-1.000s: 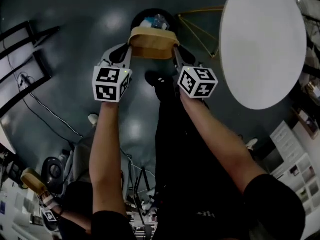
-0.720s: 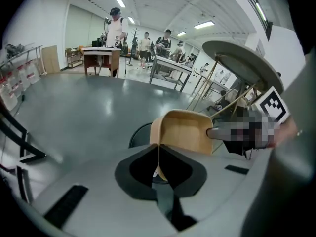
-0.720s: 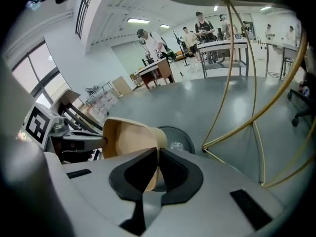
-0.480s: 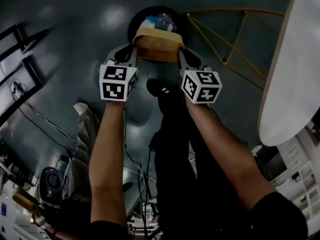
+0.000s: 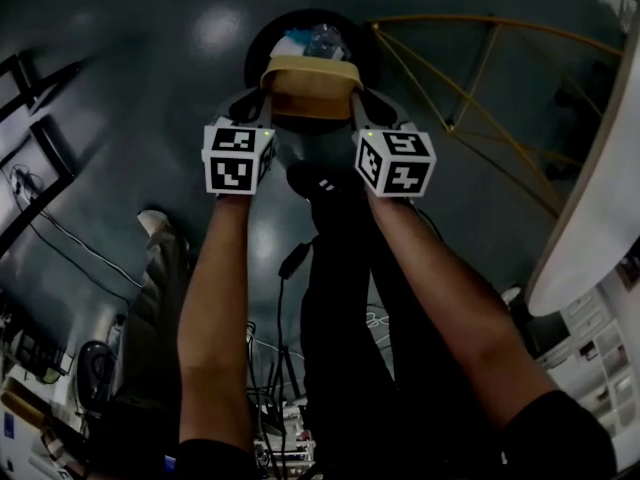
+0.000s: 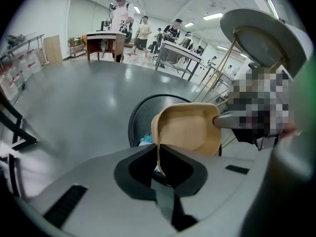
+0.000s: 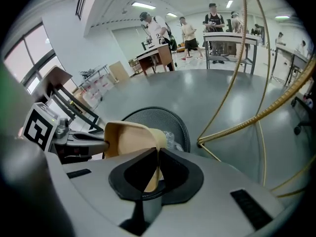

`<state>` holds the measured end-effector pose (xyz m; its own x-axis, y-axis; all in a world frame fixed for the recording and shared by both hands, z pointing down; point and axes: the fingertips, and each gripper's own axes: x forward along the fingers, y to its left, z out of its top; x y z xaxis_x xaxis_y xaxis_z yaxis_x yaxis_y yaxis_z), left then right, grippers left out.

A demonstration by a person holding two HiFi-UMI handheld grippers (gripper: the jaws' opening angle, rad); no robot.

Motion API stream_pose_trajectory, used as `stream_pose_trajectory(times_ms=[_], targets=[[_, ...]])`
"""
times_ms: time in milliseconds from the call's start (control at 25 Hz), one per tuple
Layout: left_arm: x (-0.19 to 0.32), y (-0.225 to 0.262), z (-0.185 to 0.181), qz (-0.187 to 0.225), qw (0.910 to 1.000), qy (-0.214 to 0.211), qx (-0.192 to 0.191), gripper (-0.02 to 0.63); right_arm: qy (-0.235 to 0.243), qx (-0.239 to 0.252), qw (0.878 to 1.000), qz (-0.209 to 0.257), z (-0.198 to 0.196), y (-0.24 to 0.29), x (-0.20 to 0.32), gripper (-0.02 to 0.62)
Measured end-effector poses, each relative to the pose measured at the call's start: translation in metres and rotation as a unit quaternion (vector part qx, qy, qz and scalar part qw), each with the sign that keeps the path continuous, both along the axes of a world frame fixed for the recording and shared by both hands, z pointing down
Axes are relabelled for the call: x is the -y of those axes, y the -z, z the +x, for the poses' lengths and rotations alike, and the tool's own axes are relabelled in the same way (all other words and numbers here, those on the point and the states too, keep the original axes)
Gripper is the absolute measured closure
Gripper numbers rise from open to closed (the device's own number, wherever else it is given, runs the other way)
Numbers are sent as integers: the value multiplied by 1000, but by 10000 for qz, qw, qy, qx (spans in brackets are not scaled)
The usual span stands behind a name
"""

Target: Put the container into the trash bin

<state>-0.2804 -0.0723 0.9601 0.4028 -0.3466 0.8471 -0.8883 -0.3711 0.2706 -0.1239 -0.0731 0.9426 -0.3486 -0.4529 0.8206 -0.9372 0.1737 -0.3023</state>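
A tan shallow container (image 5: 310, 86) hangs level over the mouth of a round black mesh trash bin (image 5: 258, 43). Each gripper holds one of its ends. My left gripper (image 5: 262, 103) pinches the left rim; the thin edge runs between its jaws in the left gripper view (image 6: 158, 154), and these jaws are opening. My right gripper (image 5: 352, 103) is shut on the right rim, seen in the right gripper view (image 7: 157, 157). The container (image 6: 190, 128) (image 7: 129, 137) sits in front of the bin (image 6: 143, 117) (image 7: 163, 117), which holds a plastic bottle and some blue-white waste.
A round white table (image 5: 600, 218) on yellow wire legs (image 5: 470, 78) stands close to the right of the bin. Cables (image 5: 60, 233) trail over the grey floor at the left. A person's shoe (image 5: 320, 183) is just below the bin. People and desks stand far back.
Both grippers have sunk together with the container, which now hangs closer over the bin's mouth. The white table has slid toward the right edge of the head view.
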Motion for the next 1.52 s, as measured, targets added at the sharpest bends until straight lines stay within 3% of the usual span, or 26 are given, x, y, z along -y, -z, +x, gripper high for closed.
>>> stream_pose_trajectory(times_ms=[240,360,440,600,760,920,1160,1320,1520], targets=[[-3,-10,-6,-137,9998,18,136,577,302,-69,9995,-63,-4,-11,-1,546],[-4,-5,-9,-42,9997,86,208,476,503,-300,9983,-40,-1,-11,-3,540],[-7,-2,-12,-44,9996,167,235,460,596,-376,9975,-20,3,-8,-4,503],[-11,10,-10,-97,9996,214,161,462,625,-299,9976,65,3,10,-5,479],[-16,44,0,6,9996,248,-154,504,867,-35,9957,314,-26,50,-6,482],[-5,111,14,327,9956,528,-704,575,1065,401,9910,702,-56,116,4,540],[-17,244,30,963,9881,716,-960,603,1436,1182,9746,1251,-93,251,-9,545],[-37,355,49,1478,9779,742,-1276,603,1680,1754,9522,1851,-93,371,-15,548],[-48,486,70,2312,9594,414,-1563,603,2048,2093,9174,2696,-77,504,-16,551]])
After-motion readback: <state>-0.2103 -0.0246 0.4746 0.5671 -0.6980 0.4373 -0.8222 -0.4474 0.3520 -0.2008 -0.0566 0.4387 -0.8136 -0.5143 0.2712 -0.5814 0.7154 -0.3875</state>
